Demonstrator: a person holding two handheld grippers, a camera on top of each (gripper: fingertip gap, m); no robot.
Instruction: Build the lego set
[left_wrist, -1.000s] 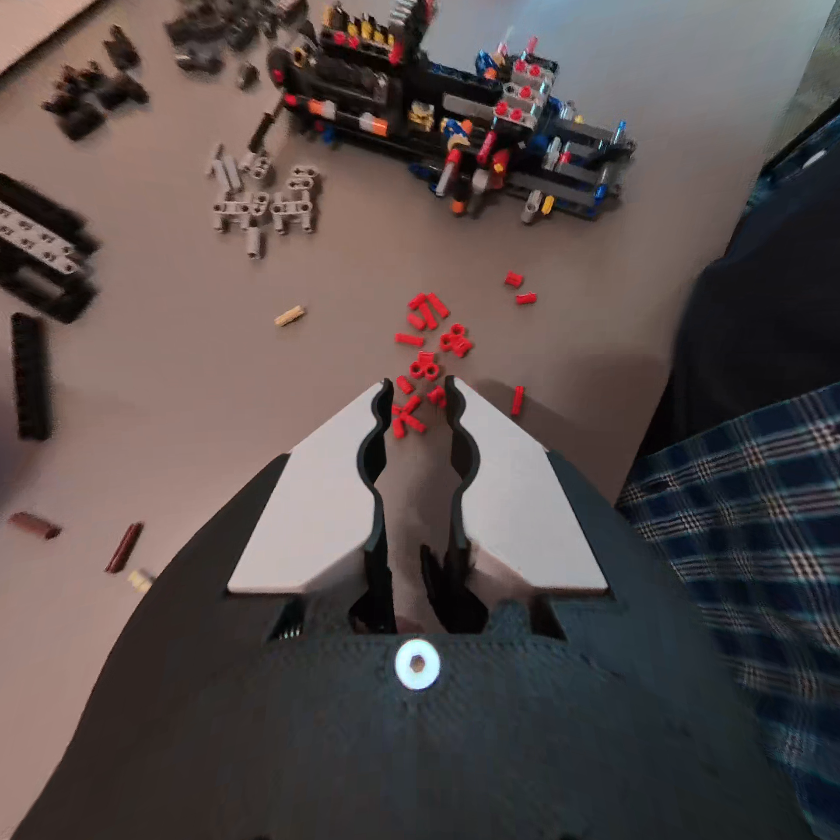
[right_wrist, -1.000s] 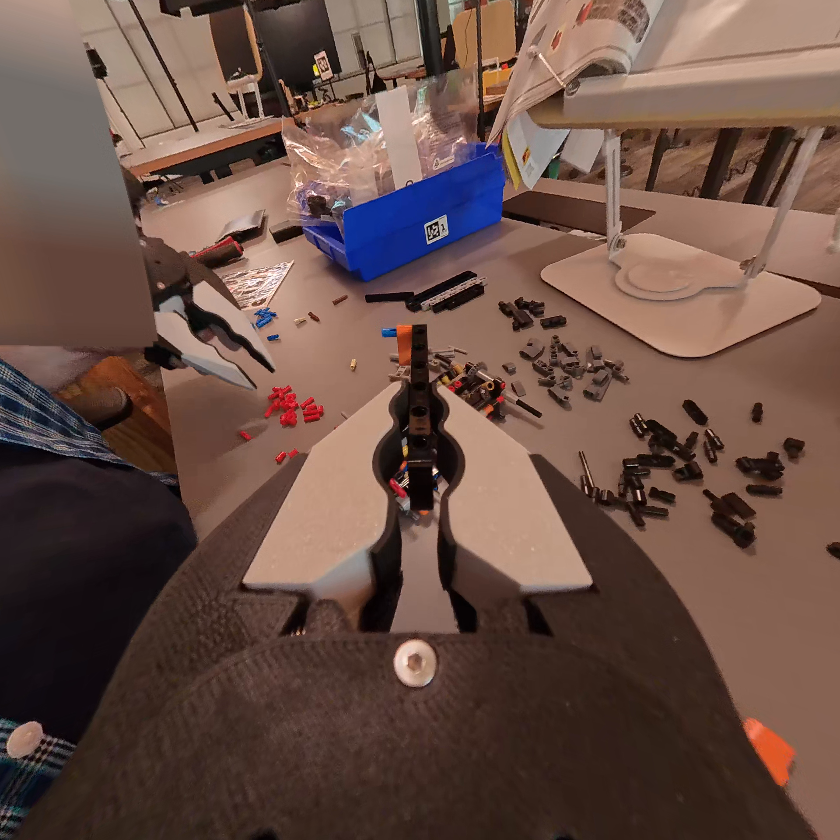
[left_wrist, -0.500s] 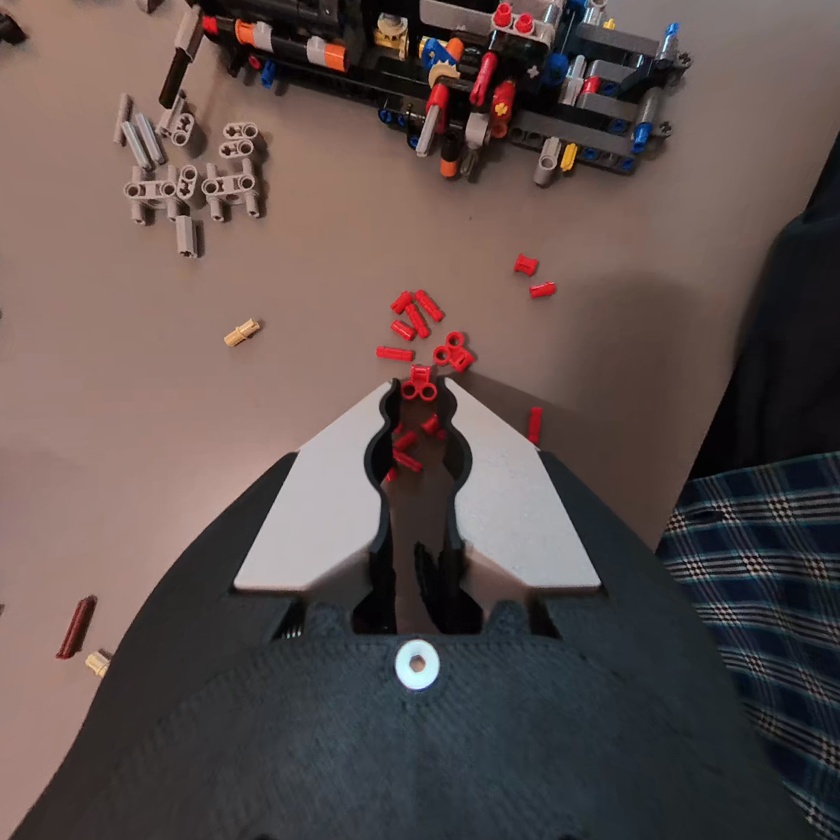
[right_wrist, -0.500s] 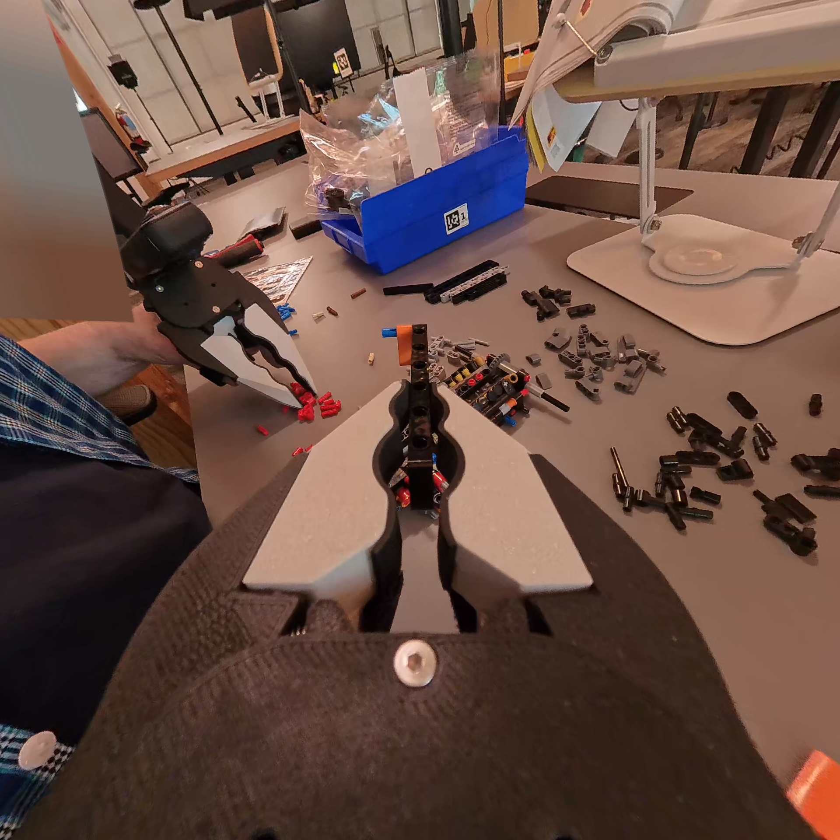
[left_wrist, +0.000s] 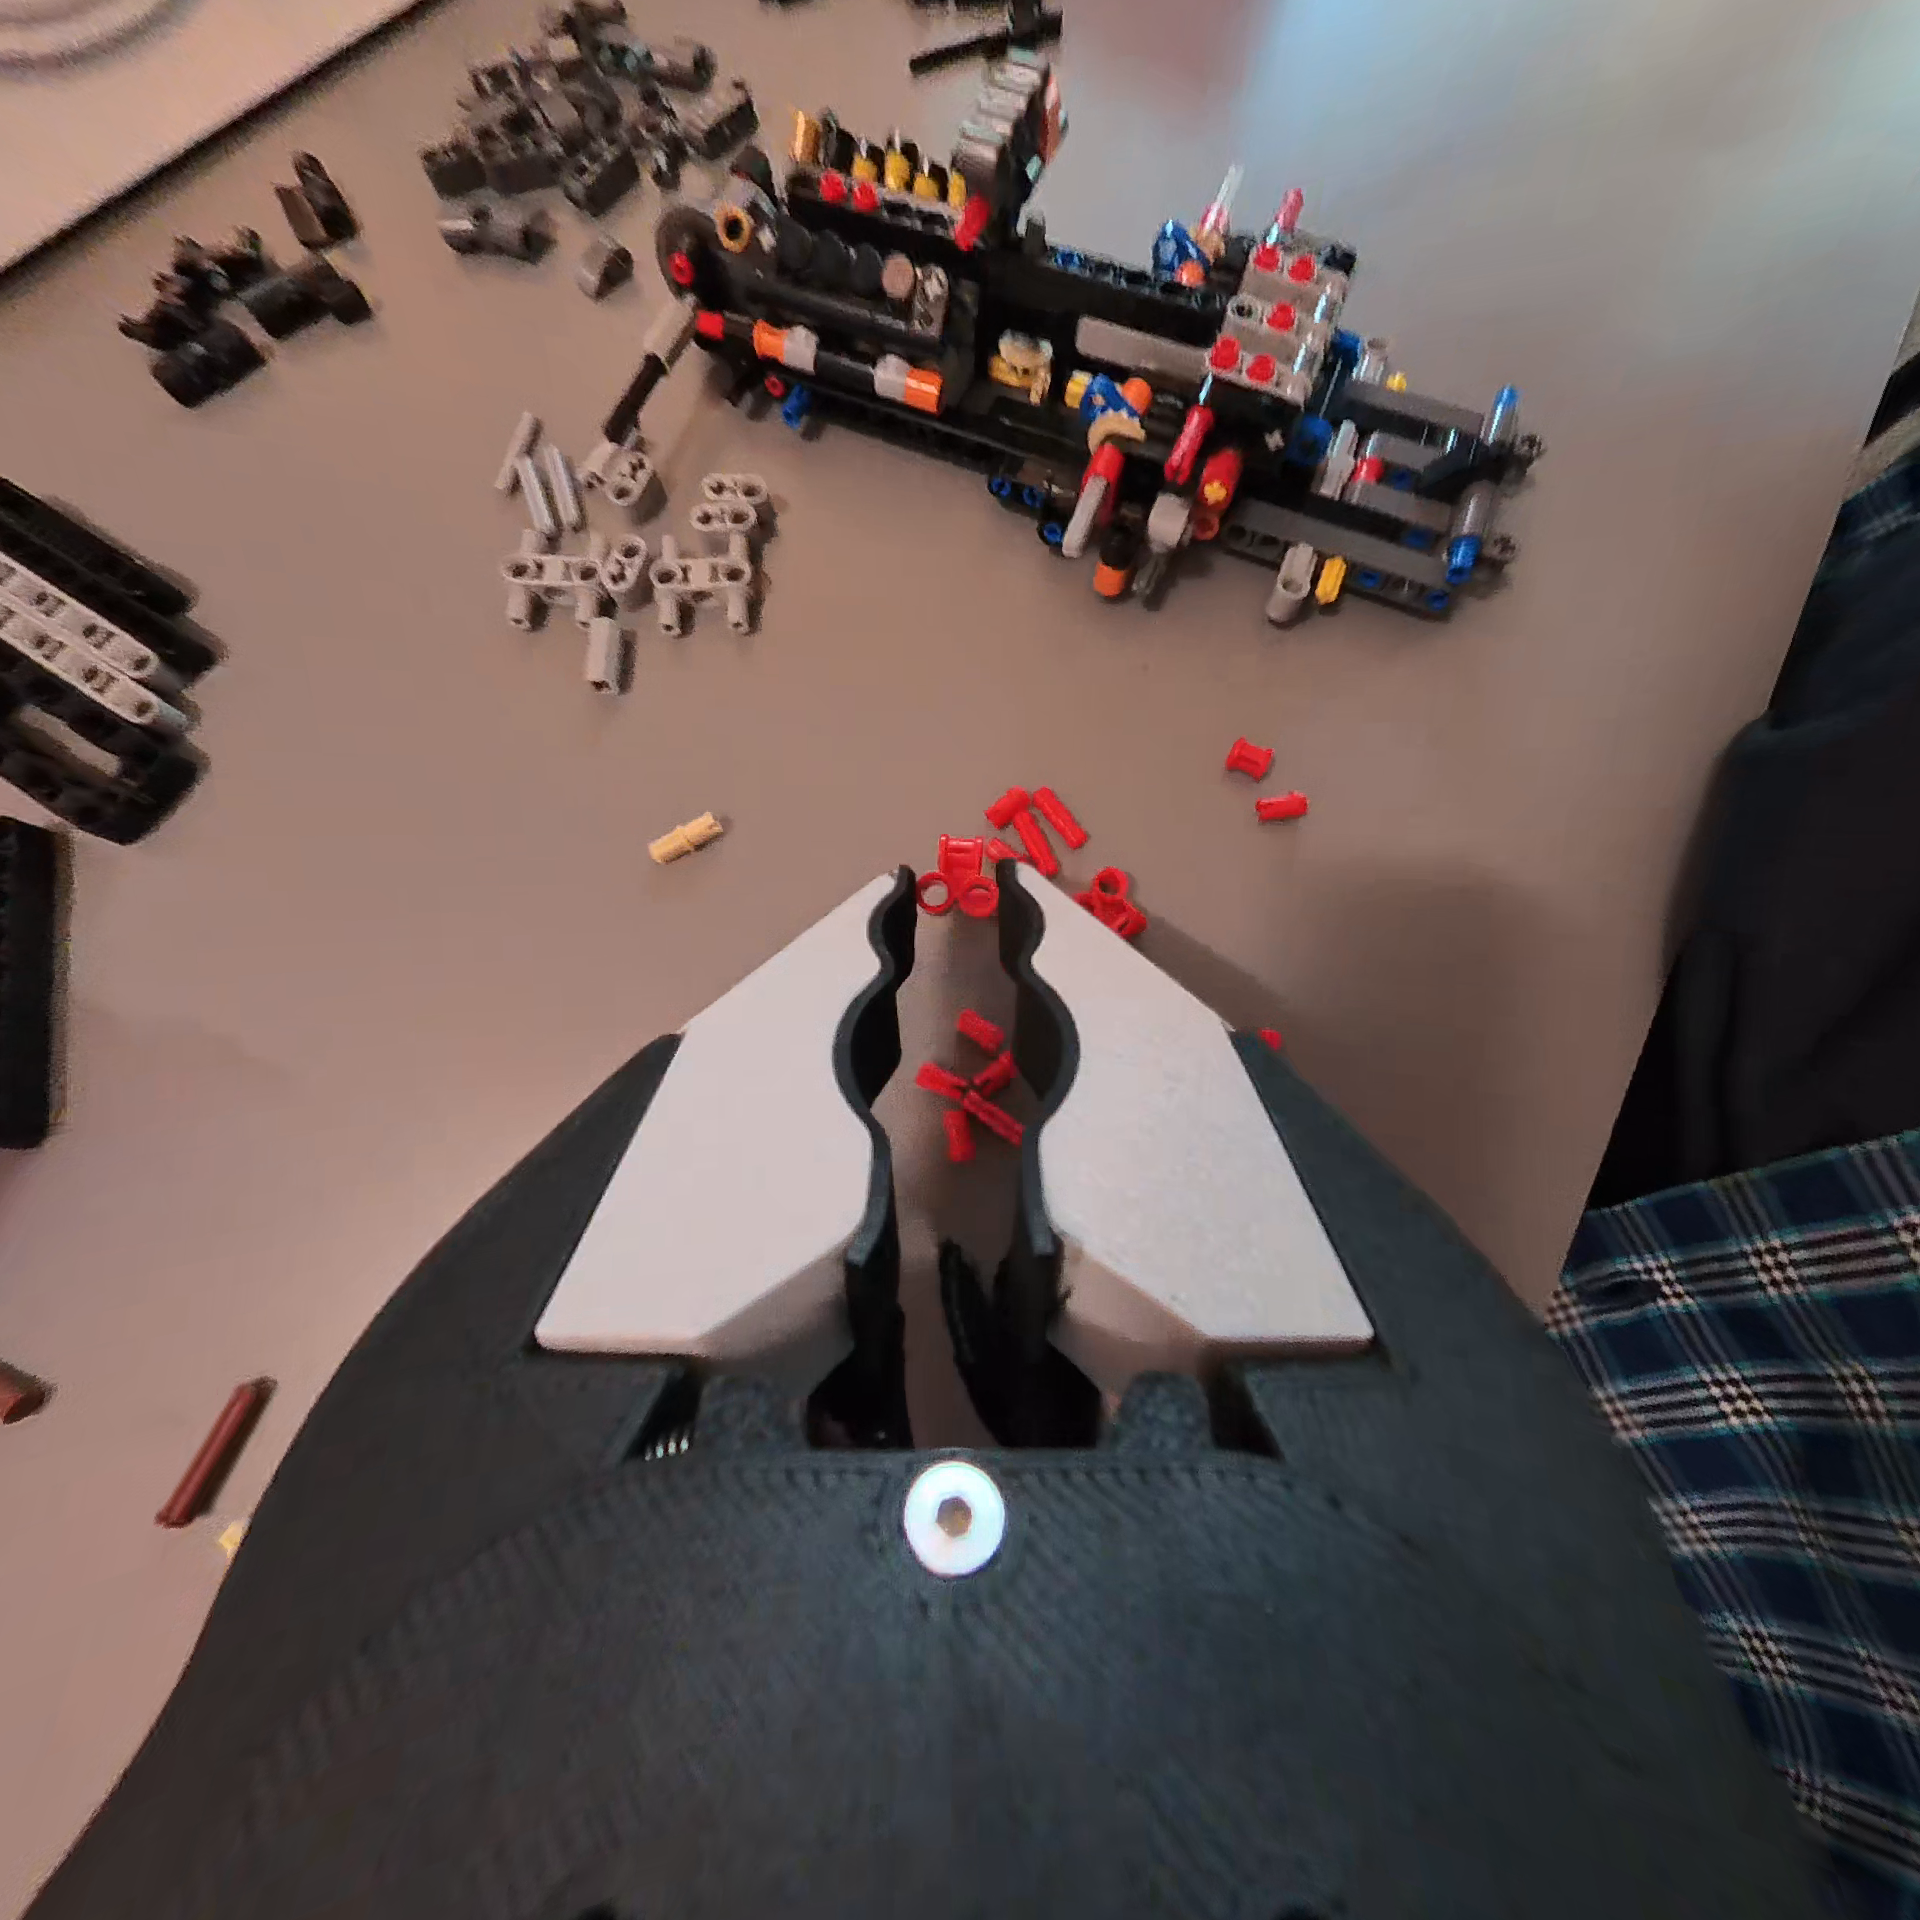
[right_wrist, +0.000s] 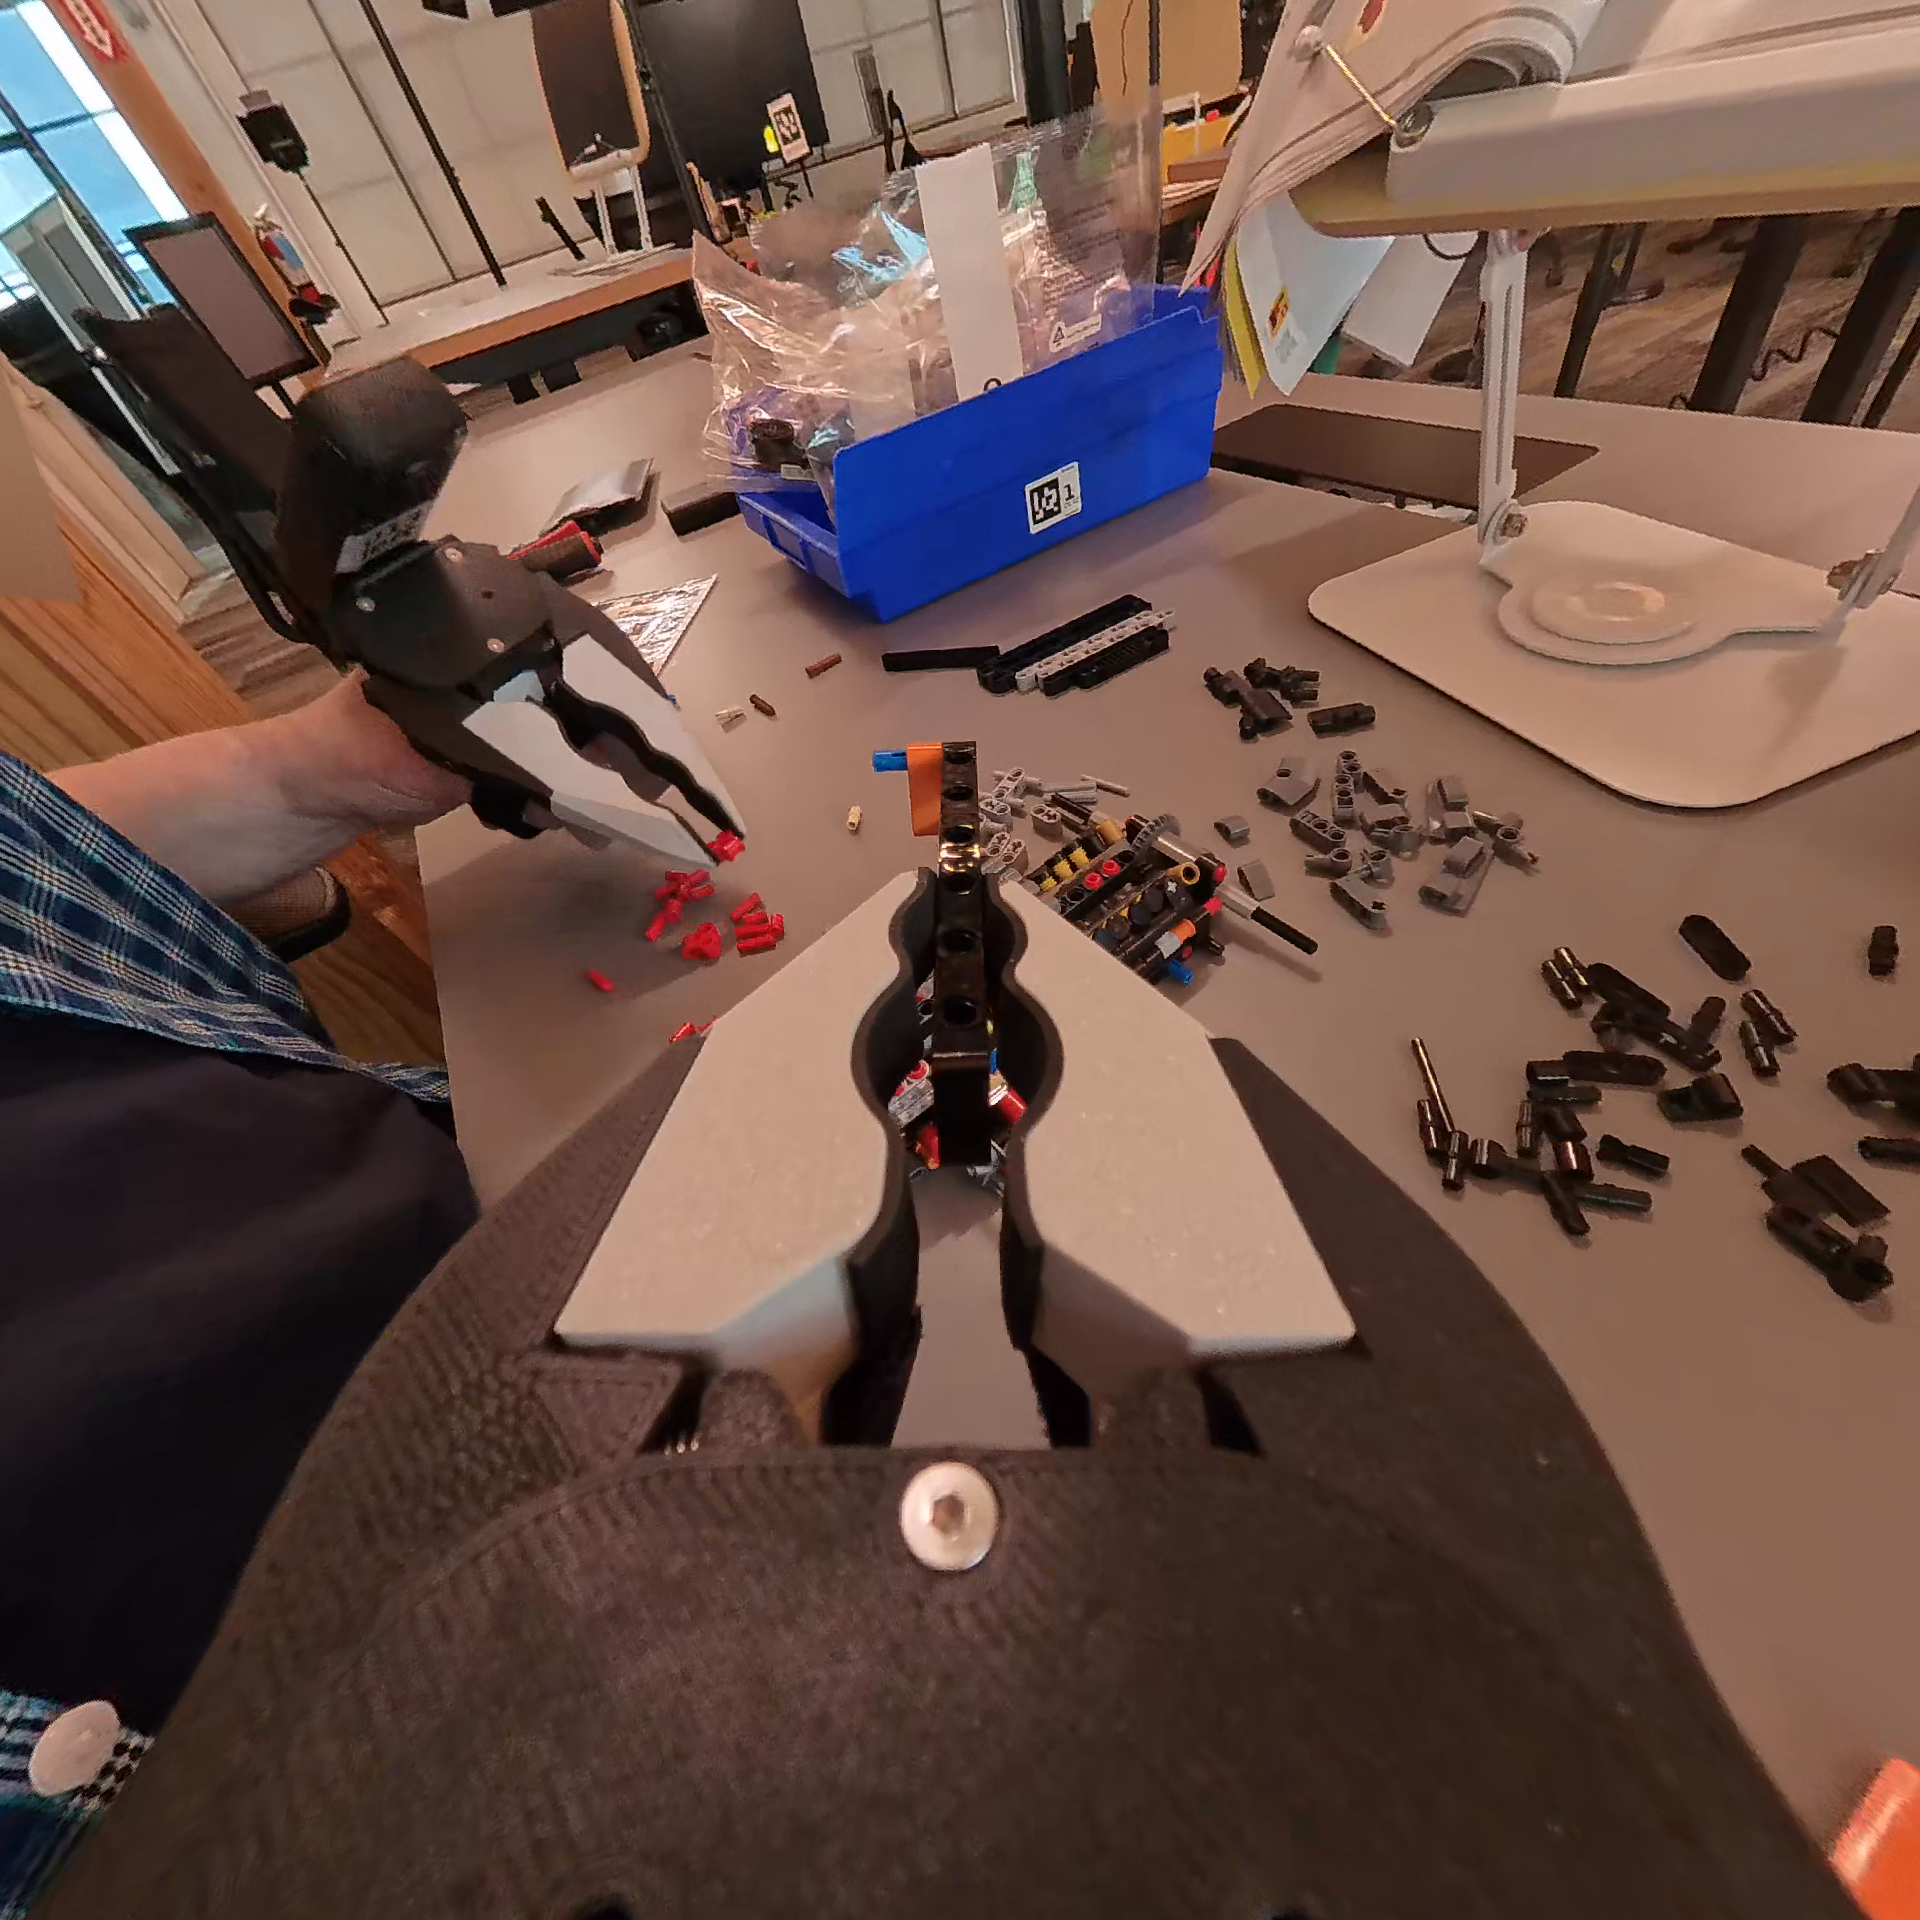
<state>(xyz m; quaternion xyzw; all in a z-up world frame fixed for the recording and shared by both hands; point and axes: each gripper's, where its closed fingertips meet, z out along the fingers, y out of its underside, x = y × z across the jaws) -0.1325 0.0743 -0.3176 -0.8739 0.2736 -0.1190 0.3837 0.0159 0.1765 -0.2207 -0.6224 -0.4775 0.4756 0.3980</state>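
The left gripper (left_wrist: 958, 891) pinches a red connector (left_wrist: 958, 881) at its tips, above the red pile (right_wrist: 717, 920) near the tabletop's (left_wrist: 416, 935) front edge, probably for fitting

The right gripper (right_wrist: 956, 894) clamps a black beam (right_wrist: 958, 935) upright, likely presenting its holes, while the main model (left_wrist: 1101, 395) lies farther in

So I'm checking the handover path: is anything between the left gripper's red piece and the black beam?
Nothing visible: the left gripper holds the red connector above the table; open air separates it from the black beam.
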